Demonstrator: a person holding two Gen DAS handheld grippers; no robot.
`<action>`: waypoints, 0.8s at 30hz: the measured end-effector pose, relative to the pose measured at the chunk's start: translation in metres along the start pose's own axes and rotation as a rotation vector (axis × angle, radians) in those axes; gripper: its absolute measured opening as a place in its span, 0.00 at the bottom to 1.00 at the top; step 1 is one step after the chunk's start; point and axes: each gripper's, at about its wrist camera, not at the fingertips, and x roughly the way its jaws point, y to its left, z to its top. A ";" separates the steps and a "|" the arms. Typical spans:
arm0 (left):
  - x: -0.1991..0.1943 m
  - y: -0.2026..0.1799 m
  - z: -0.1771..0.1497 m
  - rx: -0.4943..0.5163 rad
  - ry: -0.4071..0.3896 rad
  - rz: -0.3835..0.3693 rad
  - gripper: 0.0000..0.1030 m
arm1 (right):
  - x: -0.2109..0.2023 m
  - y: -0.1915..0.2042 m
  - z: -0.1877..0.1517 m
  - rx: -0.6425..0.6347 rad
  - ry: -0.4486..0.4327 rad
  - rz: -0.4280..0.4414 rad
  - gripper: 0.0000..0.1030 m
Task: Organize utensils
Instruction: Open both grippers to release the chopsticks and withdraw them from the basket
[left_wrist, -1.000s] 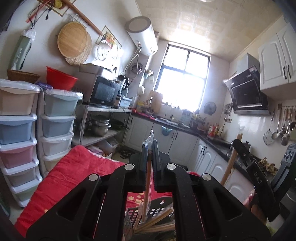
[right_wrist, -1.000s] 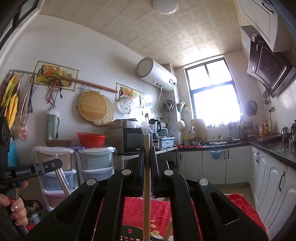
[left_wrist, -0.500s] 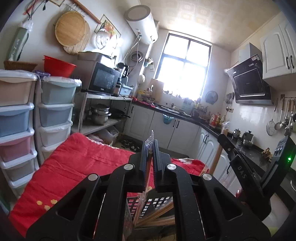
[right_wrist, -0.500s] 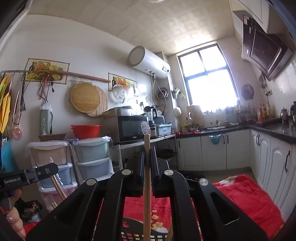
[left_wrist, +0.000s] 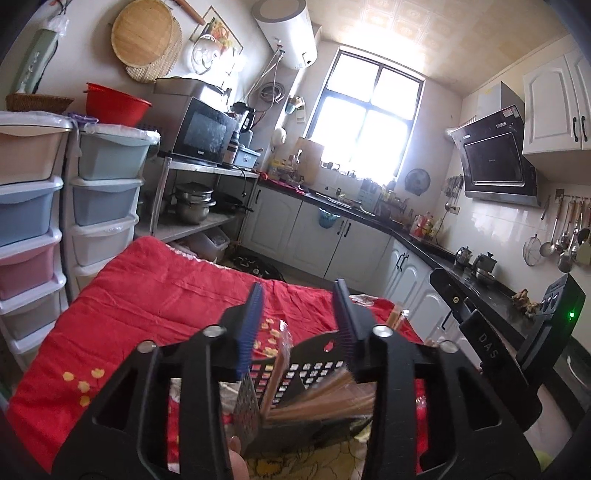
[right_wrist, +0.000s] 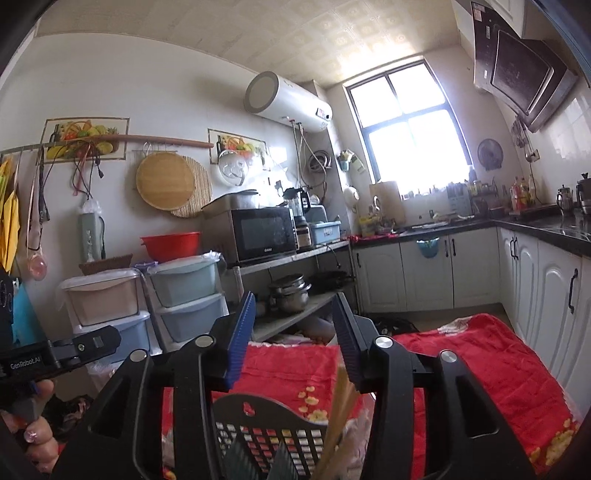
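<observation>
A black perforated utensil basket (left_wrist: 314, 369) stands on the red cloth (left_wrist: 155, 295) just below my left gripper (left_wrist: 299, 325). The left jaws are opening, and the wrapped wooden chopsticks (left_wrist: 277, 365) lean loose in the basket, touching neither pad. More chopsticks (left_wrist: 332, 391) lie across the basket's inside. In the right wrist view my right gripper (right_wrist: 291, 332) is also opening over the same basket (right_wrist: 258, 417). Its pale chopsticks (right_wrist: 338, 402) have slipped down into the basket, free of the pads. A finger (right_wrist: 85, 345) of the left gripper shows at the left edge, held by a hand (right_wrist: 37, 439).
Stacked plastic drawers (left_wrist: 103, 192) and a shelf with a microwave (left_wrist: 203, 133) and pots stand to the left. White cabinets under a dark counter (left_wrist: 413, 236) run along the back and right. A finger (left_wrist: 487, 350) of the right gripper is close by on the right.
Both grippers were shut on upright chopsticks and have sunk toward the basket. Now both stand apart and the chopsticks have dropped into the basket.
</observation>
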 end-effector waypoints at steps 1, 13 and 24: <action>-0.003 0.000 -0.001 -0.003 0.005 -0.003 0.40 | -0.003 0.000 0.000 0.000 0.004 -0.005 0.45; -0.029 -0.004 -0.013 -0.007 0.051 -0.030 0.84 | -0.052 0.007 -0.006 -0.031 0.113 -0.041 0.62; -0.038 -0.002 -0.039 -0.003 0.123 -0.015 0.89 | -0.085 0.010 -0.024 -0.035 0.174 -0.061 0.82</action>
